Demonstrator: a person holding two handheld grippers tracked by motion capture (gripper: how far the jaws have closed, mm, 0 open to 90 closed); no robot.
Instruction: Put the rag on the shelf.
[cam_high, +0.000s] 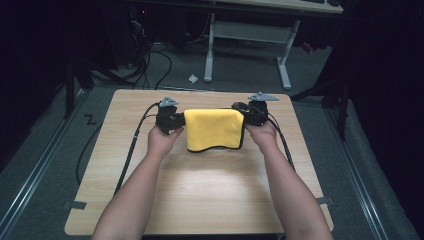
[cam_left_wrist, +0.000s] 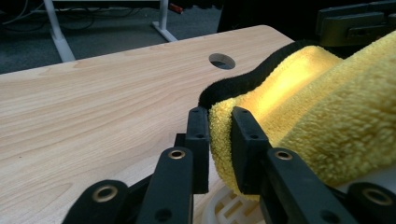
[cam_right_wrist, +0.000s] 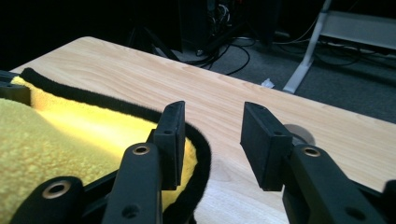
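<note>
A folded yellow towel (cam_high: 214, 129) with a black hem lies on the far half of the wooden table (cam_high: 200, 195). My left gripper (cam_high: 170, 119) is at the towel's left edge. In the left gripper view the left gripper (cam_left_wrist: 219, 122) is shut on a fold of the yellow towel (cam_left_wrist: 327, 107). My right gripper (cam_high: 252, 114) is at the towel's right edge. In the right gripper view the right gripper (cam_right_wrist: 212, 126) stands open: one jaw is over the towel's (cam_right_wrist: 70, 135) hemmed corner, and the gap between the jaws is over bare wood.
A round cable hole (cam_left_wrist: 222, 60) is cut in the tabletop near the far edge. Black cables (cam_high: 131, 150) trail off the table's left and right sides. Beyond the table stand a white desk frame (cam_high: 247, 35), floor cables and a paper scrap (cam_high: 193, 78).
</note>
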